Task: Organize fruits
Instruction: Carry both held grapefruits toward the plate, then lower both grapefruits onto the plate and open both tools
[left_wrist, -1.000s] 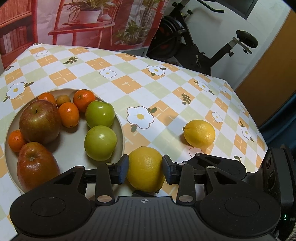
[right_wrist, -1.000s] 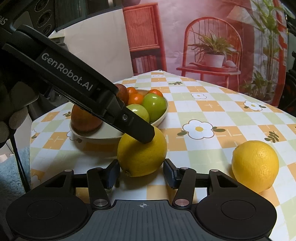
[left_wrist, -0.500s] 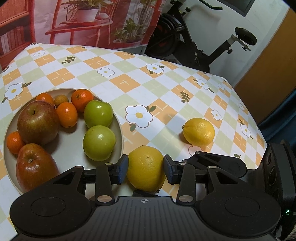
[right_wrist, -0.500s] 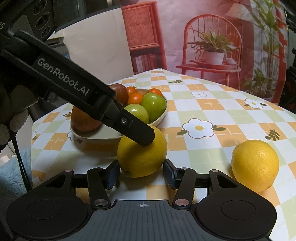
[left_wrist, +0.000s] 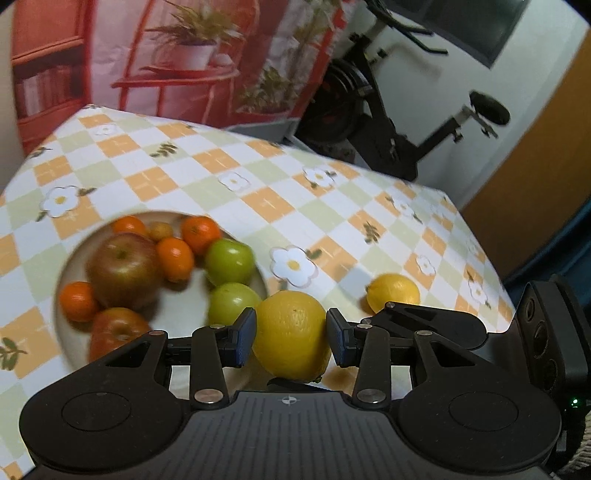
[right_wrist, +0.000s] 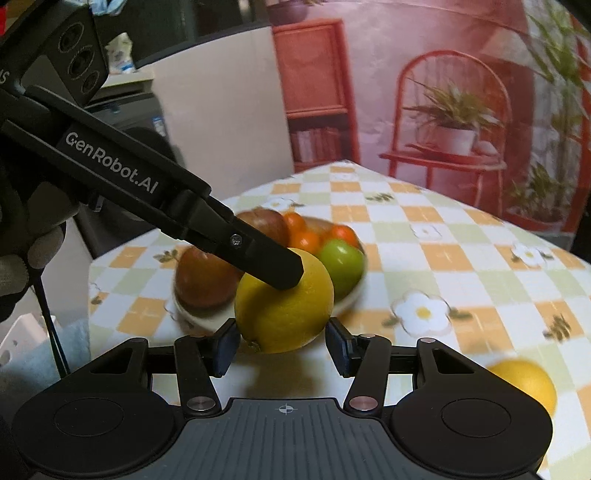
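Lemon (left_wrist: 291, 334) now lifted off the tablecloth (left_wrist: 258, 192), left claw (left_wrist: 291, 336) clamped on it — right claw (right_wrist: 282, 345) flanking it, contact unclear.

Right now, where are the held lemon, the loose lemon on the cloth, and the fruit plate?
held lemon (left_wrist: 291, 334): left wrist view, middle of its rind between the fingers.
loose lemon (left_wrist: 394, 291): left wrist view, top of its rind.
fruit plate (left_wrist: 181, 325): left wrist view, bare inner floor.
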